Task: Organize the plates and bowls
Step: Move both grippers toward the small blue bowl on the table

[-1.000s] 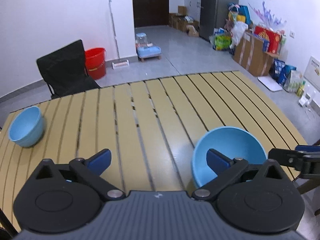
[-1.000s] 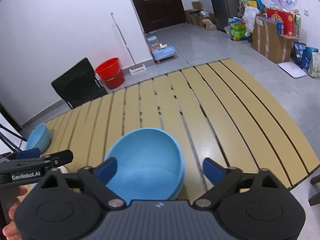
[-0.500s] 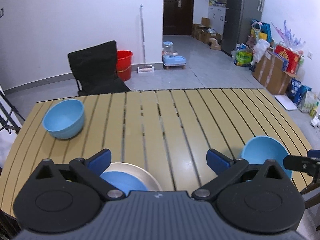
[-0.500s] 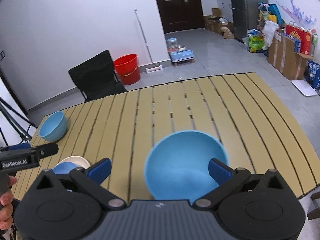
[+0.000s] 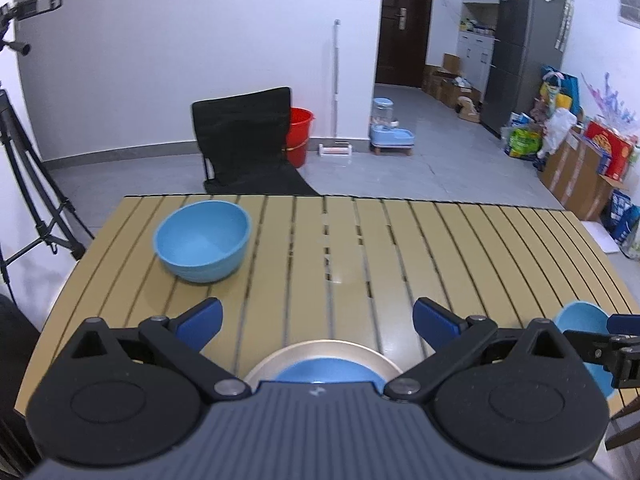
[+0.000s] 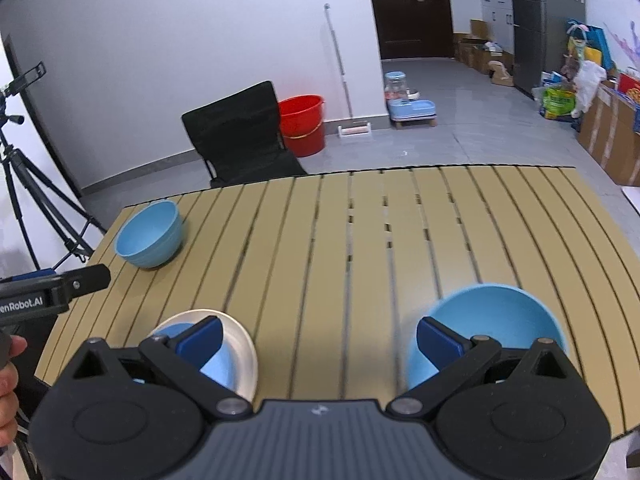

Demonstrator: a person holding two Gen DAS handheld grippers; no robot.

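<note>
Three blue dishes sit on the slatted wooden table (image 5: 360, 240). A deep blue bowl (image 5: 202, 240) (image 6: 150, 234) stands at the far left. At the near edge, a pale metal plate (image 5: 288, 354) (image 6: 240, 332) holds a shallow blue dish (image 5: 320, 372) (image 6: 224, 368). My left gripper (image 5: 316, 320) hovers open just above and behind this plate, holding nothing. A second blue bowl (image 6: 496, 320) (image 5: 584, 324) sits near the right front. My right gripper (image 6: 318, 338) is open, its right finger in front of that bowl; contact cannot be judged.
A black folding chair (image 5: 244, 140) and a red bucket (image 5: 298, 136) stand beyond the table's far edge. A tripod (image 5: 24, 184) stands off the left side. Boxes and bags (image 5: 580, 160) line the right wall. A hand (image 6: 8, 364) holds the left gripper (image 6: 80, 282).
Both views pulled back and swung left. The left gripper went from beside the right-hand bowl to over the plate. The right gripper shifted left, so the bowl now lies by its right finger.
</note>
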